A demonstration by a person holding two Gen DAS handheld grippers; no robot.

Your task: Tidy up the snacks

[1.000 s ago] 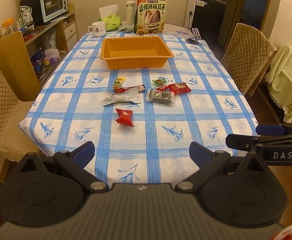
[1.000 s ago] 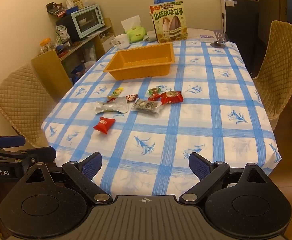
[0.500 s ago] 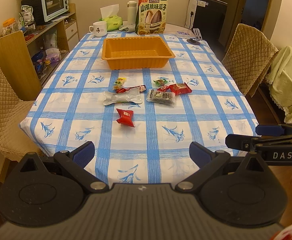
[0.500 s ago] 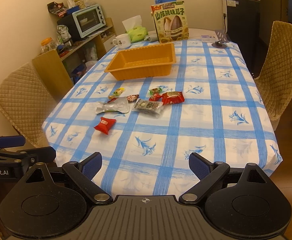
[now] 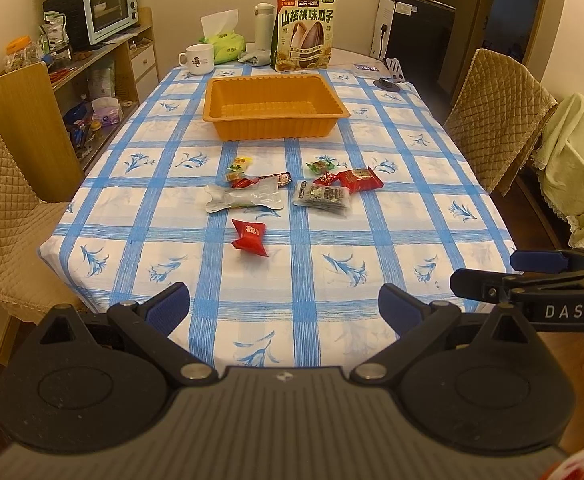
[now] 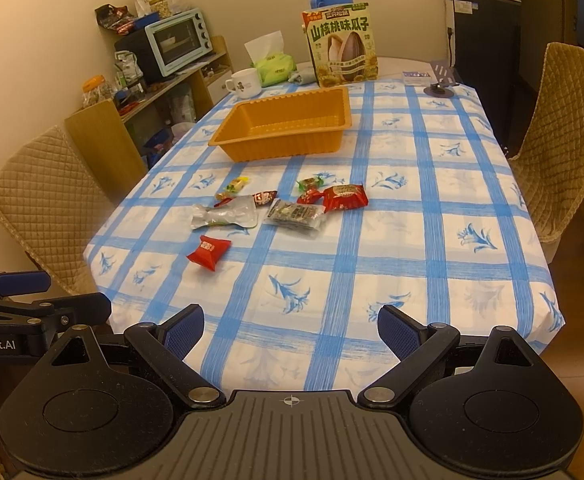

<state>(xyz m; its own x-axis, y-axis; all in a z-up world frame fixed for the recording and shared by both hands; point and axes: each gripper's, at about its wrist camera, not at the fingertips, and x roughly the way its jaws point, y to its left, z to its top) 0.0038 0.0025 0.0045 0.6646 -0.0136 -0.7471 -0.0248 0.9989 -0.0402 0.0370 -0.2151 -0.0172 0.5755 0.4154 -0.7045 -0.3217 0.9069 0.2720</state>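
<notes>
Both views have been tilted slightly downward; no snack is grasped yet. The left gripper [image 5: 283, 306] and right gripper [image 6: 290, 330] are kept released, the orange tray [image 5: 275, 128] at 12 o'clock is seen empty.

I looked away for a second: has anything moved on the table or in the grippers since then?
Both views have tipped slightly, nothing more. The left gripper and right gripper stay open and empty at the near edge. The snacks, including the red packet, lie where they were, and the orange tray remains empty.

Near tabletop [image 5: 372, 248] lay bare up to the snack cluster [image 5: 292, 192]; open cloth flanked it both sides; orange tray [image 5: 271, 128] stood beyond.
</notes>
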